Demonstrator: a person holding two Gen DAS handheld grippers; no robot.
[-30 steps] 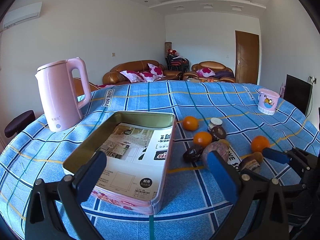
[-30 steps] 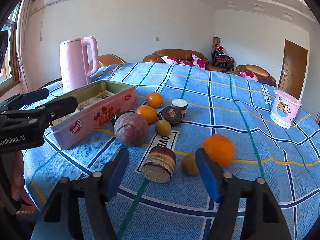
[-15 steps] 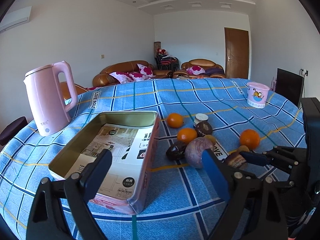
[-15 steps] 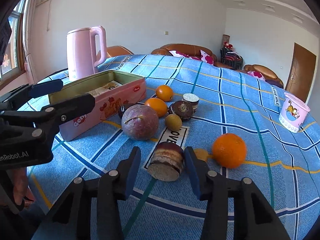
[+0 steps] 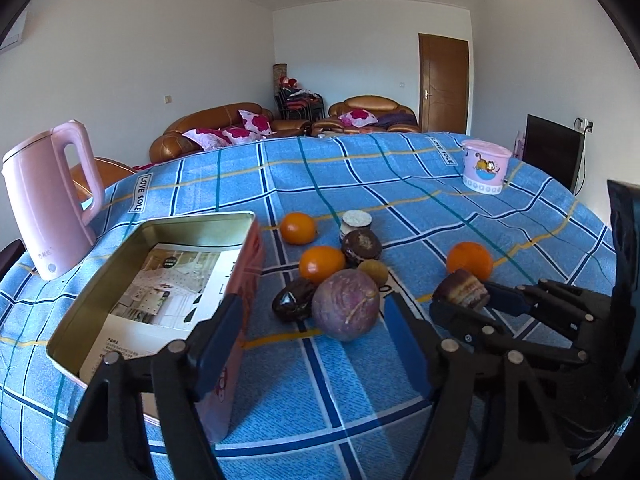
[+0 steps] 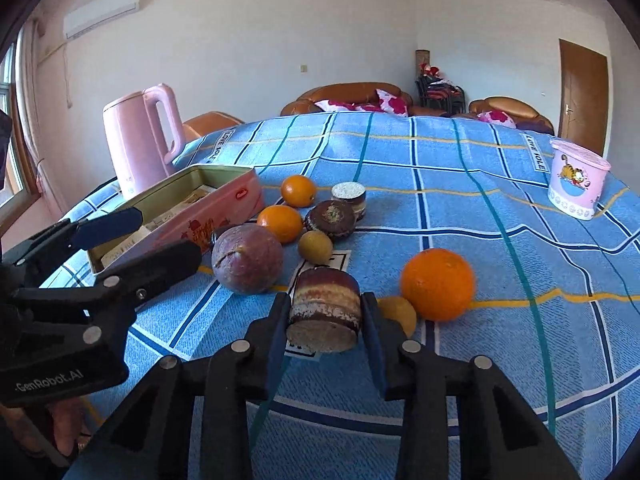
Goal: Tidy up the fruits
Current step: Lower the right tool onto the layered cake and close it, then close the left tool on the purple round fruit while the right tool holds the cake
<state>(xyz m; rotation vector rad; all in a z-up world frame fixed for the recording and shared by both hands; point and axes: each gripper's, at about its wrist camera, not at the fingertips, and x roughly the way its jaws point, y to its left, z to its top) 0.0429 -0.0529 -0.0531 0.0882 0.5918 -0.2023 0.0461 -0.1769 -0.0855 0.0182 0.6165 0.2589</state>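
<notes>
Brown layered cake piece (image 6: 323, 312) is clamped between the right gripper (image 6: 324, 320) pads, lifted over the blue checked tablecloth (image 6: 500, 208). Left gripper (image 5: 312, 344) jaws stand apart before the purple passion fruit (image 5: 345, 305); tin box (image 5: 120, 280) partly hidden behind one finger.

Living room in daylight

White walls are meeting a stepped ceiling with small recessed lights, brown leather sofas (image 5: 224, 128) are carrying red-and-white cushions (stacked chairs (image 5: 298, 104) behind), a wooden door (image 5: 443, 82) is standing shut, and an air conditioner (image 6: 102, 10) is hanging above a window (image 6: 12, 128).
</notes>
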